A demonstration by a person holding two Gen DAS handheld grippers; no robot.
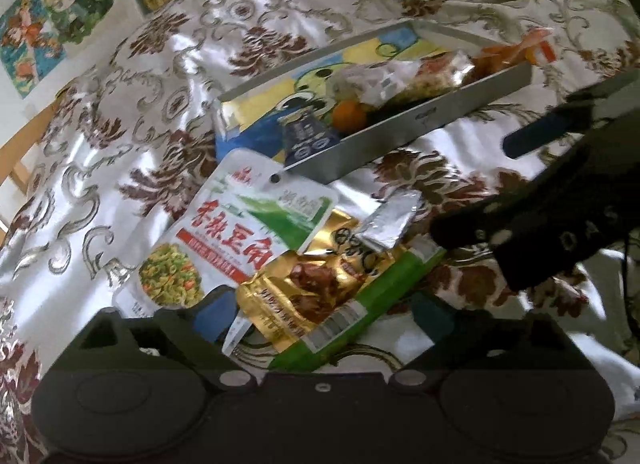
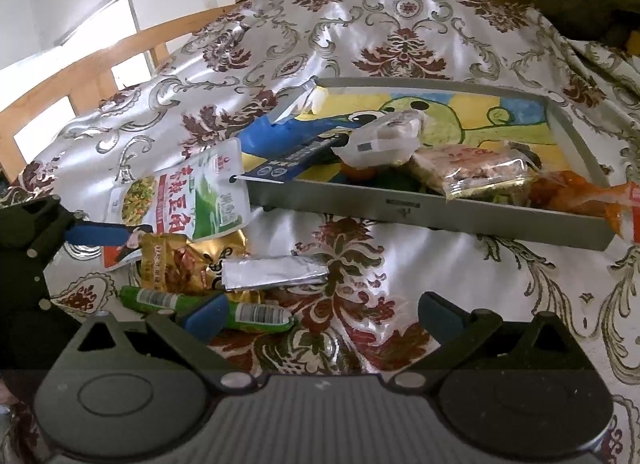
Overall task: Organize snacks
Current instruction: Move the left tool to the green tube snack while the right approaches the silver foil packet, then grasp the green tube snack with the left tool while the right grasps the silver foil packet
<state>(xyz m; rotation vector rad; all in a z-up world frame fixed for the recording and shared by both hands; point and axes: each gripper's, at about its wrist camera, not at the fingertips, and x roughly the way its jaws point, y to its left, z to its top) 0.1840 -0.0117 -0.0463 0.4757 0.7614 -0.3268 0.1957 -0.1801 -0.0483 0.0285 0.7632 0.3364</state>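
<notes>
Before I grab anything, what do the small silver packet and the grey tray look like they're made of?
The small silver packet looks like metallised foil film: mirror-bright, with sharp creases and crimped ends. The grey tray seems rigid, with a matte, even finish and straight thin walls. It could be painted metal or plastic; the look leaves it open.

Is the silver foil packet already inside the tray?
No, the silver foil packet lies on the patterned cloth in front of the tray, partly on the gold snack pouch.
</notes>
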